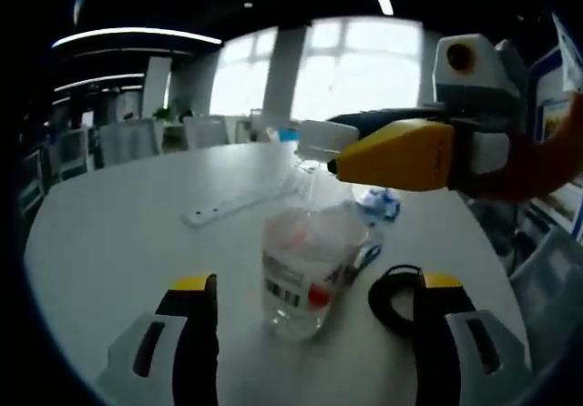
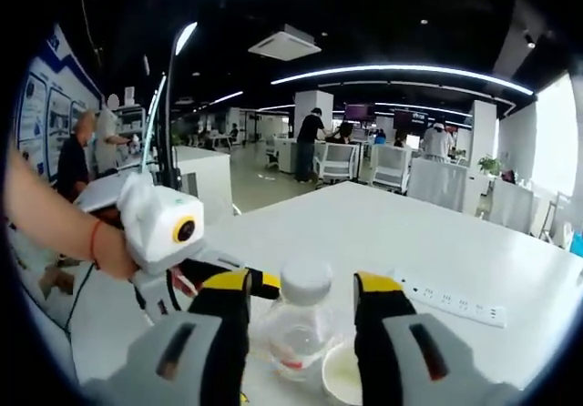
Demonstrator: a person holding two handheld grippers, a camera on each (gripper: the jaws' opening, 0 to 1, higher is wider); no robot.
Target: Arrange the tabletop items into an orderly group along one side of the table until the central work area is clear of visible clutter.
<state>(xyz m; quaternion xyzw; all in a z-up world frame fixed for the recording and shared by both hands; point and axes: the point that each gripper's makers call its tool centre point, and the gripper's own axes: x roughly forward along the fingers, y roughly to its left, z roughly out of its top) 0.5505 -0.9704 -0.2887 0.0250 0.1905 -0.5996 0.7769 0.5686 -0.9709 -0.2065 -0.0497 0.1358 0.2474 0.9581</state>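
Observation:
A clear plastic bottle (image 1: 305, 274) with a white cap (image 1: 323, 137) and a barcode label stands upright on the white table (image 1: 118, 233). My left gripper (image 1: 316, 283) is open, and the bottle's base sits just ahead between its wide-set jaws. My right gripper (image 1: 330, 144) comes in from the right at cap height. In the right gripper view the cap (image 2: 305, 279) sits between the jaws of the right gripper (image 2: 305, 285) with a gap on each side, so it is open. The left gripper (image 2: 266, 285), held by a hand, is low on the left.
A black ring (image 1: 392, 299) lies right of the bottle. Behind it are a white power strip (image 1: 228, 208) and a small blue item (image 1: 378, 204). A small white round thing (image 2: 342, 374) sits by the bottle's base. Chairs, desks and people stand beyond the table.

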